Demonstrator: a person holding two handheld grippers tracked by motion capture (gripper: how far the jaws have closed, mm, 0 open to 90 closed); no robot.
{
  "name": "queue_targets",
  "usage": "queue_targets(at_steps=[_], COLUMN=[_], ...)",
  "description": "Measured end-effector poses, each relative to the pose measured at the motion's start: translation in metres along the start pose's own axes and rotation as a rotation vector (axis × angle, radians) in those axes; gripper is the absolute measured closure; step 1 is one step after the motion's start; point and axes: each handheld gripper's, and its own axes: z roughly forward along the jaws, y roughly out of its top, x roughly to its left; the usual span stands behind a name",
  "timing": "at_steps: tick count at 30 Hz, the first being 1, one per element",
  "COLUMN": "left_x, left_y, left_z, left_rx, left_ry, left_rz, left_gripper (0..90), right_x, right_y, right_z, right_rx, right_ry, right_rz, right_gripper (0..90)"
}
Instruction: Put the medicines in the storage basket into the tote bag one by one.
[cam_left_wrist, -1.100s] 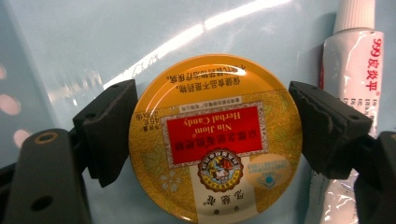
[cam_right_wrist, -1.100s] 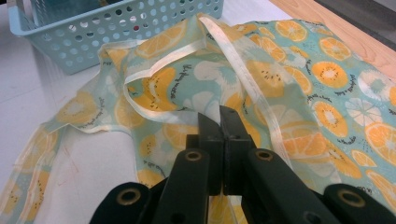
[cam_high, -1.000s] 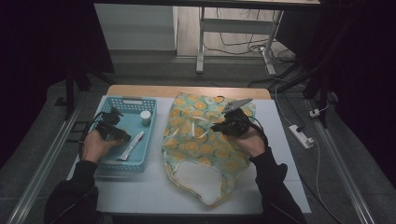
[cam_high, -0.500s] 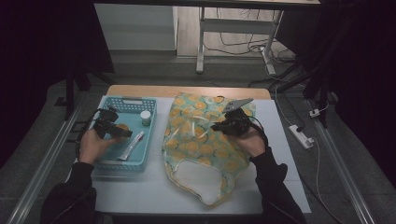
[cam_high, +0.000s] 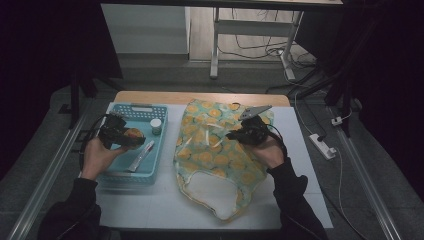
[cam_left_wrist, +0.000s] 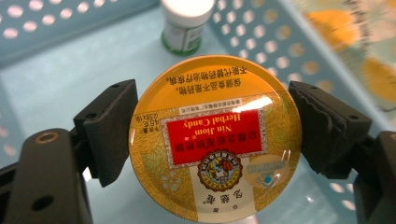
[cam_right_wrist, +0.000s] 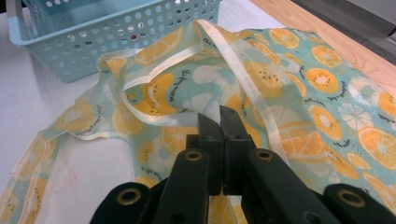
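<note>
Currently left gripper (cam_left_wrist: 205, 140) clamps tin (cam_left_wrist: 215, 140) across its rim over basket (cam_high: 150, 172): rigid, light, glossy, likely slippery. Right gripper (cam_right_wrist: 220, 122) is closed, pinching soft bag (cam_right_wrist: 299, 93).

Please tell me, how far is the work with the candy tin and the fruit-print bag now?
Done: the left gripper has clamped the round yellow Nin Jom candy tin above the light blue perforated plastic basket. In hand: the right gripper is shut on the orange-slice print fabric bag. Left, probably: moving the tin to the bag; a white-capped small bottle and a flat white sachet remain in the basket.
</note>
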Motion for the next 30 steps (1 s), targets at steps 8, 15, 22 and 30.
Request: queue_targets(at_steps=[8, 15, 22, 30], left_x=[-0.022, -0.042, -0.060, -0.085], left_y=[0.006, 0.011, 0.014, 0.020], left_z=[-0.008, -0.009, -0.007, 0.001], left_rx=[-0.044, -0.069, -0.087, -0.083], left_ry=[-0.045, -0.084, -0.125, -0.182], left_rz=[0.055, 0.097, 0.137, 0.191], left_gripper=[20.3, 20.3, 20.3, 20.3], right_x=[0.001, 0.001, 0.002, 0.002], right_y=[0.001, 0.001, 0.002, 0.002], right_z=[-0.001, -0.002, -0.002, -0.003], right_rx=[-0.005, -0.010, -0.015, -0.019], right_ry=[-0.005, -0.009, -0.012, -0.016], right_rz=[-0.002, -0.001, -0.005, -0.002], right_gripper=[89.3, 89.4, 89.3, 89.3])
